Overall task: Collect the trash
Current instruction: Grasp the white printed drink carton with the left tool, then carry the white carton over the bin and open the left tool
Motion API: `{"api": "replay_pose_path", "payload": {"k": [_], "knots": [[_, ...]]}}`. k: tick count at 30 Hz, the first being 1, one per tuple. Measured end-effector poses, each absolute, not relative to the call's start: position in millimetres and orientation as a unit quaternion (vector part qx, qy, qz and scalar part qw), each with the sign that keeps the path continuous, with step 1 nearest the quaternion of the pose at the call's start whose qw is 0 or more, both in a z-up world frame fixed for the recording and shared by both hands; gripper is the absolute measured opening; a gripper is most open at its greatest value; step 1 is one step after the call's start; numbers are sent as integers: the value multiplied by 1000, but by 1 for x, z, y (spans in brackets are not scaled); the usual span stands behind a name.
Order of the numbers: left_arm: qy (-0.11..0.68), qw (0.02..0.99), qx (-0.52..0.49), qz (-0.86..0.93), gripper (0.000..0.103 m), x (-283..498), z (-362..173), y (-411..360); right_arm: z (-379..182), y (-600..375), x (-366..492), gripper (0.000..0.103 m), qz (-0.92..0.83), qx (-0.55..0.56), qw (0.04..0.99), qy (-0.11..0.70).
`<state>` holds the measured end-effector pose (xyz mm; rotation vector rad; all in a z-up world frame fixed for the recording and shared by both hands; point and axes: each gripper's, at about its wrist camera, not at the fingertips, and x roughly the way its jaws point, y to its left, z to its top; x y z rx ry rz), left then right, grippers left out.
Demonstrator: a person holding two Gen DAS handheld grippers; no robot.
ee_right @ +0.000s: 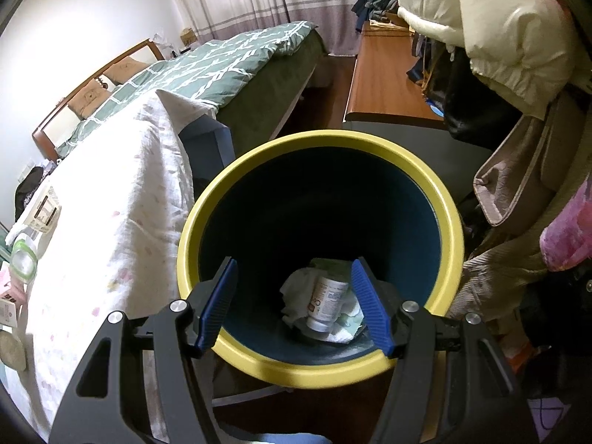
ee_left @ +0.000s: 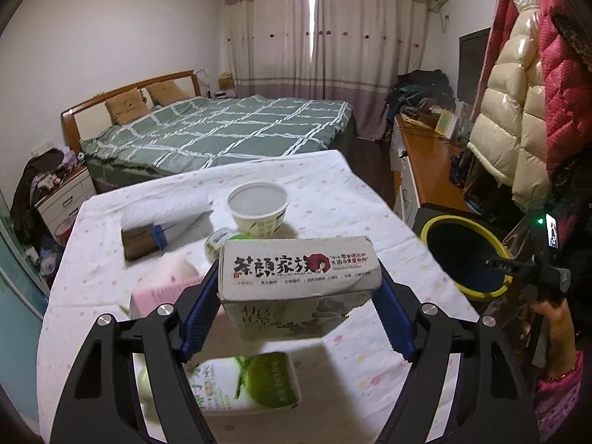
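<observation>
From the left wrist, the left gripper (ee_left: 298,288) clamps a rectangular cardboard carton (ee_left: 299,272) between its ribbed blue pads, holding it clear of the table (ee_left: 333,185) with its shadow on the floral white cloth below. The carton is grey-white, printed with bold black characters and a red figure. Beyond it, toward the far edge, stands a round white plastic cup (ee_left: 259,207) — open and seemingly empty. A rolled white towel (ee_left: 166,214) lies near the left edge beside a brown box (ee_left: 138,240), and a green-printed packet (ee_left: 244,384) rests at the near edge under the gripper. Off the right edge sits the bin (ee_left: 466,255).

From the right wrist, the right gripper (ee_right: 294,303) hangs over the round bin (ee_right: 322,366) — smooth yellow rim, dark blue wall — with its jaws apart and nothing between them. At the bottom lie crumpled white paper (ee_right: 296,292) and a white bottle (ee_right: 327,303). The draped table edge is just beside the bin's left side.
</observation>
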<state>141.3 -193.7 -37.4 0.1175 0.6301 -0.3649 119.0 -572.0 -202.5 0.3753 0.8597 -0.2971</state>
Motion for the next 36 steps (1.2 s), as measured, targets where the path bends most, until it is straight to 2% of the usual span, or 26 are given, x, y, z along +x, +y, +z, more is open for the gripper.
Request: {"api": "replay_pose_path", "payload": {"k": [17,27,36], "knots": [[288,923,75,-243,75,156,-21,-260,-190,-581,87,61,-156,176,887,397],[297,880,87,-360,76,166,-19,-376,-180,-590,37,61,-198,160,886,388],[344,839,89,-413,76,189,-58,-473,-190,-608,7,61,-219,176,873,398]]}}
